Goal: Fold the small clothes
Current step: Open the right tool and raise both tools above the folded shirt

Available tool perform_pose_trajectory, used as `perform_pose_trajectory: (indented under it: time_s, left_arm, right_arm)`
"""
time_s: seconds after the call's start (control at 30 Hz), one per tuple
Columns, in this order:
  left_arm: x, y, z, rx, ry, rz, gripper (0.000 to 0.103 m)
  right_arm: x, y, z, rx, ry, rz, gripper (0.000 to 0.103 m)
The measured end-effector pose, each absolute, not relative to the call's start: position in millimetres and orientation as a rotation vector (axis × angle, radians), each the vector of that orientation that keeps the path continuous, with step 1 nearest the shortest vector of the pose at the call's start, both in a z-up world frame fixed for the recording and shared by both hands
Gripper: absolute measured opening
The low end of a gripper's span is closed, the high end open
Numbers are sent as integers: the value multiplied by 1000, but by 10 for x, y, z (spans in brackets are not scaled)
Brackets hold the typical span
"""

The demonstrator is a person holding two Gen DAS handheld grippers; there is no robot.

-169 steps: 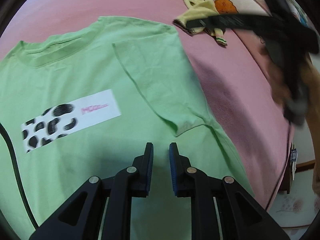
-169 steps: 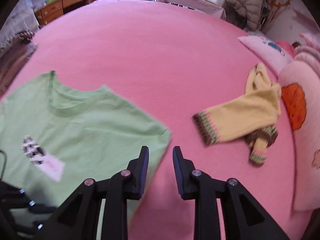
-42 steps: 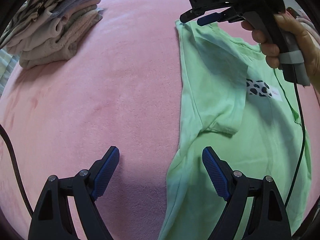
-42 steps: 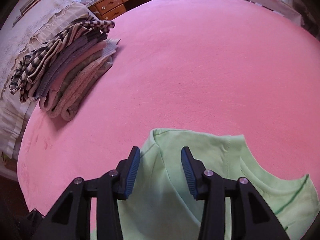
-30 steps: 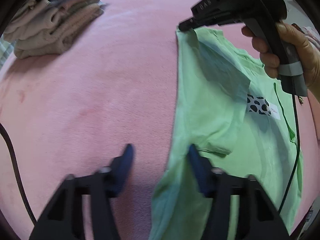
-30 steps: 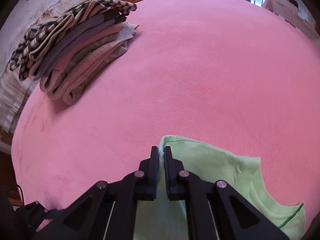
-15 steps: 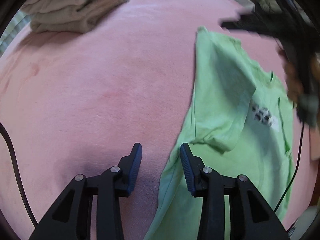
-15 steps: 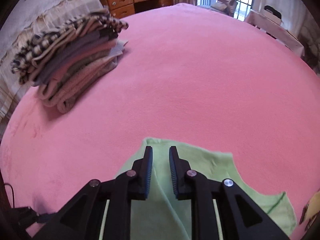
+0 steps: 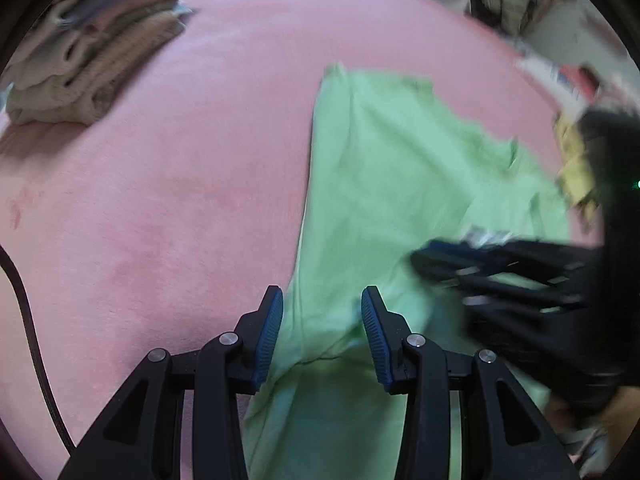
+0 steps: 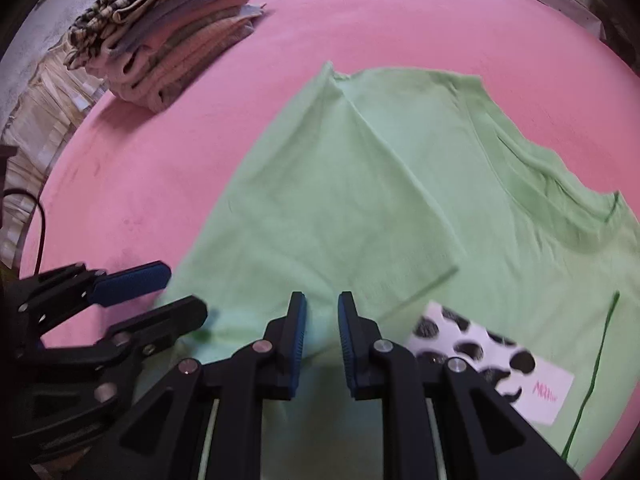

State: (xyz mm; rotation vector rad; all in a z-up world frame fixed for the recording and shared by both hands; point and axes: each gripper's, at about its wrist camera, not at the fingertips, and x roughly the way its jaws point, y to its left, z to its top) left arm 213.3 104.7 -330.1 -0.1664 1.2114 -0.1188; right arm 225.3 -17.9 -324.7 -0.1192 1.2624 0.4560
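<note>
Left gripper [image 9: 322, 328]: jaws part open over the shirt's folded side edge, gripping nothing.
Right gripper [image 10: 322, 334]: jaws narrowly apart above the folded-in sleeve, holding nothing I can see.
Green T-shirt [image 10: 400, 184]: lies flat on the pink bed [image 10: 400, 20], one side and sleeve folded inward, spotted label [image 10: 492, 364] showing.
Risk: a pinch catching only the top layer would likely drag the fold open; the soft cloth creases easily.
Folded pile [image 10: 168, 40]: well apart, at the bed's far edge.
</note>
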Motion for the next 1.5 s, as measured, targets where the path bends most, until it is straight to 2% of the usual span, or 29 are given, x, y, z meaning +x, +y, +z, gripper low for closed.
perform_pose_trajectory:
  time_s: [0.17,0.37,0.77,0.93,1.23,1.3,1.37,1.5]
  left_arm:
    - [2089,1056,-3326,-93,1219,-74,42]
    - [1835,1102,-2991,-47,1237,4,43]
    - [563,1082,-1657,-5,1158,90,44]
    - [215,1119,-1286,20,1135,79,44]
    - [-273,1281,-1393,13,1227,-15,44]
    - [-350,1316,-1497,29,1250,-28,46]
    - [-443,1343,-1595,46,1267,-50,51]
    - [-598,1386,-1742,65,1280,-87,53]
  right_arm:
    - [2022,-451,-3113,-112,1264,396,17]
    - [1524,-941,-2789,-122,1249,339,17]
    - [291,-1882,-1489,-116,1173,307,17]
    - [-92,-1995,-1159,-163,1128,261,17]
    - [-750,-2015,-1064,-99,1146,142,17]
    - [-891,-1982,-1114,-98,1155,109,17]
    - [-1041,-1957,-1178,-89,1168,73,17]
    - [-1303,-1929,-1334,-53,1198,11,17]
